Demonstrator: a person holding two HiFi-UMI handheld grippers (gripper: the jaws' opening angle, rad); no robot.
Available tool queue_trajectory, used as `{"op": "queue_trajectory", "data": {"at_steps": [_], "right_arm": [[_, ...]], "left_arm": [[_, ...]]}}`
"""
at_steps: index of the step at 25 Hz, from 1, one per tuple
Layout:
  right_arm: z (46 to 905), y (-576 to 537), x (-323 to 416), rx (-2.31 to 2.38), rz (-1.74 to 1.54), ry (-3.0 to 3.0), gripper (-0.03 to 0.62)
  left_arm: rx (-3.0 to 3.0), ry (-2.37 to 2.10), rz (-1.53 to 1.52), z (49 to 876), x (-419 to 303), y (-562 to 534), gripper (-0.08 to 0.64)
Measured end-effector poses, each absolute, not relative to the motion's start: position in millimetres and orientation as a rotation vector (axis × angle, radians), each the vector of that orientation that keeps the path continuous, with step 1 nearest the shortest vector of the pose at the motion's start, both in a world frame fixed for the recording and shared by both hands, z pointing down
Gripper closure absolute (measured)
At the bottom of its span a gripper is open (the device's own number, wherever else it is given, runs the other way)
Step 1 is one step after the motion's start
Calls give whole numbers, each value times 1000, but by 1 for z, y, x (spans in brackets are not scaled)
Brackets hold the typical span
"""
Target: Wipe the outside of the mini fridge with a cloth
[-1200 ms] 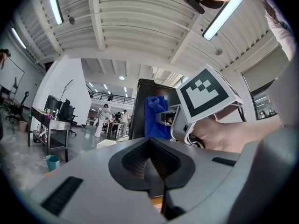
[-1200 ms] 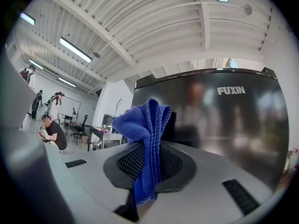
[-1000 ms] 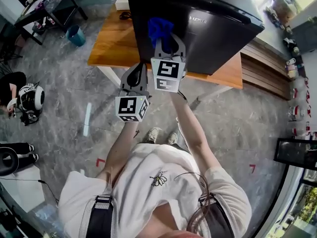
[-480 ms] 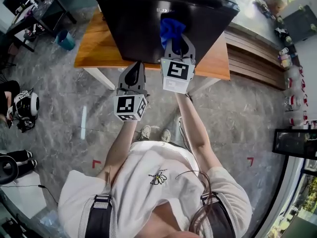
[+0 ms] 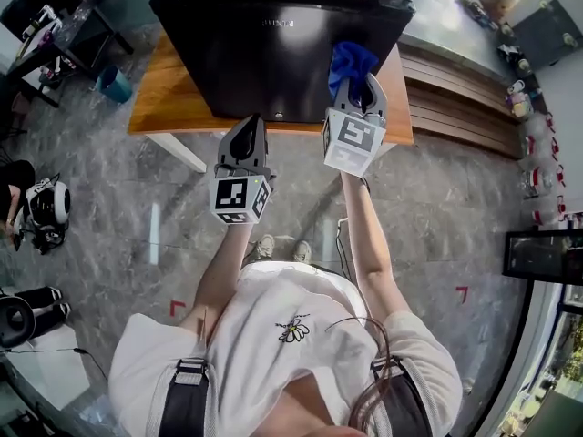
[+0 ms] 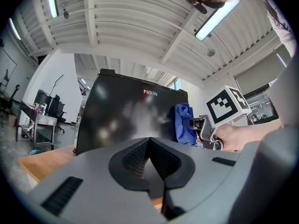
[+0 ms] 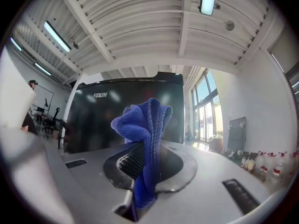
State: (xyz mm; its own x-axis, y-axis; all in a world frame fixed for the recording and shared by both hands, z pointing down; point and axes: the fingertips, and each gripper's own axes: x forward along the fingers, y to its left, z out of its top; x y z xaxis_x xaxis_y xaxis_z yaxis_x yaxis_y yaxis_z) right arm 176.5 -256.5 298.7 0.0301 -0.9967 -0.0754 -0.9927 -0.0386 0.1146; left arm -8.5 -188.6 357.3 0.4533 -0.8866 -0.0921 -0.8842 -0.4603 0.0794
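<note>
- Since a second ago, the right gripper point(image 5: 355, 85) has carried the blue cloth point(image 5: 351, 60) sideways across the mini fridge point(image 5: 264, 53), from the left part of its black door to the right edge.
- The right gripper's jaws pinch a fold of the cloth. The rest bunches up above the jaw tips and sits against the door close to its right edge.
- The left gripper point(image 5: 248, 126) is held lower and further left, its tips near the door's bottom edge. Its jaws are pressed together with nothing between them, and they point at the door.
- The fridge stands on a wooden table point(image 5: 173, 98), with its glossy black door facing the person and a small brand name near the top.
- The person, in a white T-shirt point(image 5: 282, 335), stands in front of the table on a grey stone-patterned floor point(image 5: 437, 208), both arms stretched forward.
</note>
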Motion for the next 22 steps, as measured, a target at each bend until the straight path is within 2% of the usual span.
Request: {"op": "queue_trajectory", "data": {"at_steps": [10,22], "right_arm": [[293,-244,237,2376,-156,-2019,523],[301,-234,263,2472,-65,-1968,523]], "left_arm": [[2685,-1604,-177,356,5,-186,555],[2677,-1618,-166,356,-6,-186,555]]}}
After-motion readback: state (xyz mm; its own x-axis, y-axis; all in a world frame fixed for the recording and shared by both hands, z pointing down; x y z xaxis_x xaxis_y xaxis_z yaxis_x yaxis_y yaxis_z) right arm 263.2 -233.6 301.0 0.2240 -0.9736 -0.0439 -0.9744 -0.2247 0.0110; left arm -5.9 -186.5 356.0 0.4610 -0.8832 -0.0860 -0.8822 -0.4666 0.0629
